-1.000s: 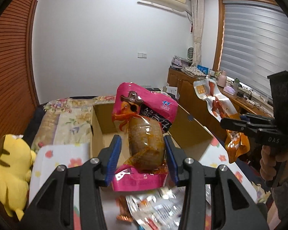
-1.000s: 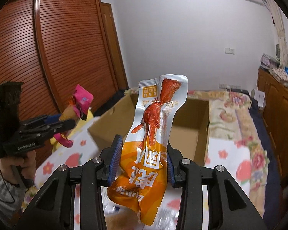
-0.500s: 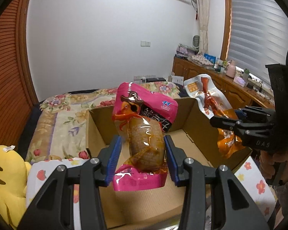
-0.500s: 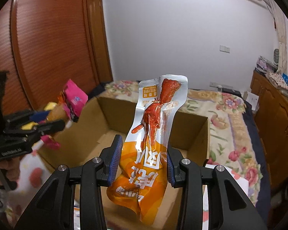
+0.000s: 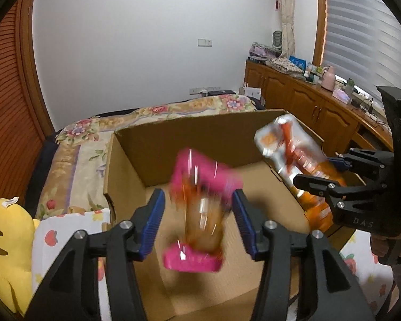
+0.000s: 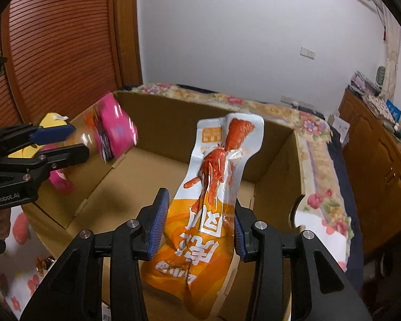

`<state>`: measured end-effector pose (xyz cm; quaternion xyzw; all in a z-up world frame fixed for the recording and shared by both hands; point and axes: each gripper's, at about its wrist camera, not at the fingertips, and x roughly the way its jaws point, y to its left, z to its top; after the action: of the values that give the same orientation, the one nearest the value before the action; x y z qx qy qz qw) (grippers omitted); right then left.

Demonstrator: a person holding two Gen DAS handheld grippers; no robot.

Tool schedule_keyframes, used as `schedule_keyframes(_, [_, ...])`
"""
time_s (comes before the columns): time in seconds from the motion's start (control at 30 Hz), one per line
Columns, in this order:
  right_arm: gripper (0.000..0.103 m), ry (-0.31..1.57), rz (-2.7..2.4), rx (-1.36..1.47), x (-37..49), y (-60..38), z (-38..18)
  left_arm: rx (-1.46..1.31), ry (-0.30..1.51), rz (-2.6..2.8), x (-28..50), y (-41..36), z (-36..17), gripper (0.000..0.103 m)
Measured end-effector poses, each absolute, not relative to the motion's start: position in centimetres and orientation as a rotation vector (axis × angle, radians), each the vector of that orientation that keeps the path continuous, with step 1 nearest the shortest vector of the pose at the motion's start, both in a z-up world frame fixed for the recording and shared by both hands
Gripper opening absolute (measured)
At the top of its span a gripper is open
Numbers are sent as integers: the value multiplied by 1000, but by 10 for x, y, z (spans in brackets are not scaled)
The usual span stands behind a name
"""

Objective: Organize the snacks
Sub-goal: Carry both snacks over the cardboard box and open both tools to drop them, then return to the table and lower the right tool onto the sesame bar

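An open cardboard box sits on the bed; it also shows in the right wrist view. My left gripper is open over the box. A pink snack packet, blurred by motion, drops between its fingers, apart from both pads. It also shows in the right wrist view. My right gripper is shut on an orange and white snack packet and holds it above the box at its right side. That packet also shows in the left wrist view.
A yellow plush toy lies left of the box. A white cloth with fruit print covers the near bed. A floral bedspread lies behind the box. Wooden cabinets line the right wall.
Both grippers have moved forward over the box. My left gripper has opened and let go of the pink packet, which is falling. The right gripper still holds its packet.
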<state>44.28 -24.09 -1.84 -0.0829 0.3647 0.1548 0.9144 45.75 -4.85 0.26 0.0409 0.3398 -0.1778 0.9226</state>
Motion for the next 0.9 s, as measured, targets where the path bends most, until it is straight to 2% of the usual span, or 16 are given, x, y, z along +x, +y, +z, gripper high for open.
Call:
schedule_keyframes(0.03, [43, 751, 318, -169, 442, -241, -19, 82, 696, -366, 456, -48, 3, 59])
schedule_keyframes(0.1, [52, 761, 303, -170, 442, -240, -20, 71, 687, -366, 448, -44, 6, 60])
schedule_keyframes(0.13, [53, 763, 304, -164, 440, -241, -20, 67, 677, -373, 441, -42, 8, 60])
schedule_keyframes(0.47, [53, 720, 296, -115, 378, -251, 2, 72, 603, -433, 356, -21, 24, 61])
schedule_keyframes(0.53, [53, 709, 289, -94, 352, -254, 6, 68, 597, -451, 340, -16, 23, 65])
schedule_keyframes(0.9, [53, 730, 255, -9, 252, -251, -1, 103, 622, -523, 273, -10, 1, 67])
